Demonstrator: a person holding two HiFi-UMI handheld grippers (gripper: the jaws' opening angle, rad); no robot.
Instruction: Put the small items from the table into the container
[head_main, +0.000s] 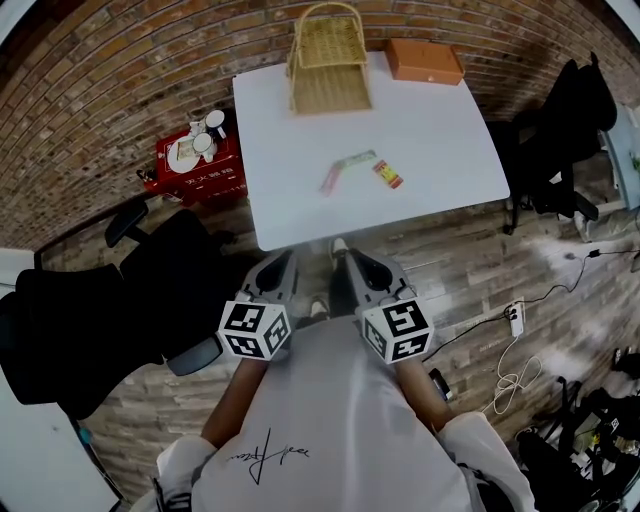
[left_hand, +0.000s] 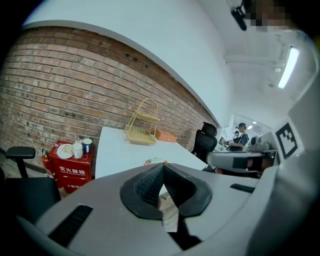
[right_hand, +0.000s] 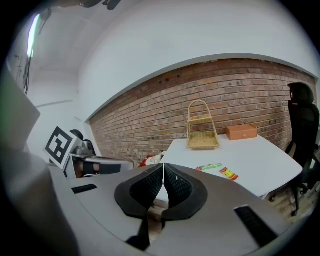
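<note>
A white table (head_main: 440, 150) carries a wicker basket (head_main: 325, 62) at its far edge. Two small items lie near the table's middle: a green and pink packet (head_main: 345, 168) and a red and yellow packet (head_main: 388, 176). Both grippers hover short of the table's near edge, side by side, apart from the items. My left gripper (head_main: 286, 258) and my right gripper (head_main: 346, 256) are shut with nothing between the jaws. In the right gripper view the basket (right_hand: 202, 128), the green packet (right_hand: 209, 166) and the red packet (right_hand: 228, 173) lie ahead. The left gripper view shows the basket (left_hand: 141, 125).
An orange box (head_main: 425, 60) sits at the table's far right corner. A red box with cups (head_main: 198, 160) stands on the floor left of the table. Black office chairs (head_main: 90, 300) are at left and right. Cables and a power strip (head_main: 516, 320) lie on the floor at right.
</note>
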